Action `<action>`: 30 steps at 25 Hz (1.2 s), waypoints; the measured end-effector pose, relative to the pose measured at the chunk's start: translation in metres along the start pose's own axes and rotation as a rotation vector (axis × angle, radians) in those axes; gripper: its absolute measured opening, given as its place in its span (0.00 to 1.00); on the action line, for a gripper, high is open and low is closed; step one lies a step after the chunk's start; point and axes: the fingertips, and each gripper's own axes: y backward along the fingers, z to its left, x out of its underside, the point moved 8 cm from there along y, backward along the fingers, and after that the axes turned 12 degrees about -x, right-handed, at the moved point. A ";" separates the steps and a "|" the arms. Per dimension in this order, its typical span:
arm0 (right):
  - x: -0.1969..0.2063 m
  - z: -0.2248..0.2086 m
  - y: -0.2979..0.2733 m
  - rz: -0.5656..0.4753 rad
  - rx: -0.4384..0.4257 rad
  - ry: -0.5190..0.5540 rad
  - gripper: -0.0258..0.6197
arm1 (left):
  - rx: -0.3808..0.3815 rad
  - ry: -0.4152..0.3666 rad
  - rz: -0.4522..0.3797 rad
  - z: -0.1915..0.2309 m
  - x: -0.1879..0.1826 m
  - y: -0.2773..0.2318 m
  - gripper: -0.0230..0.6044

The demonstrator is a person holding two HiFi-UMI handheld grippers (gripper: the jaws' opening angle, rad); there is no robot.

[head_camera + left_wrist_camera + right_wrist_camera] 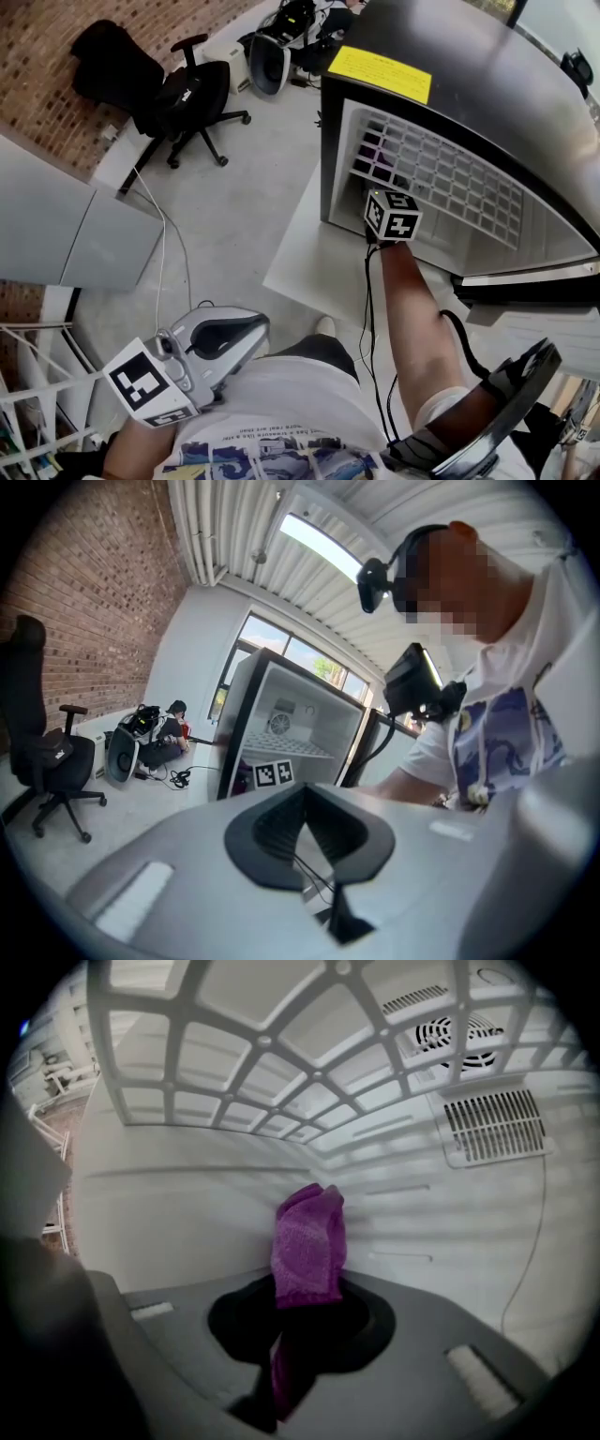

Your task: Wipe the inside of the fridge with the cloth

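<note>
The open fridge (450, 56) stands on the floor at the upper right, with a white grid shelf (441, 178) inside. My right gripper (382, 187) reaches in below that shelf, its marker cube (392, 214) at the opening. It is shut on a purple cloth (309, 1241), which sticks up from the jaws against the white back wall (187, 1204). A bit of the cloth (372, 155) shows through the shelf. My left gripper (246, 330) is held low by my body, away from the fridge (281, 714), shut with nothing in it.
A black office chair (187, 94) and a round fan heater (269, 64) stand left of the fridge. A fan vent (450, 1035) and grille (492, 1124) sit on the back wall. A white cable (159, 244) trails over the floor beside a grey cabinet (56, 225). A person (169, 728) sits on the floor.
</note>
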 end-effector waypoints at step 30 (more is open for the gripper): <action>0.039 0.126 0.070 0.057 -0.044 0.013 0.12 | 0.194 -0.026 -0.016 0.013 0.023 0.073 0.05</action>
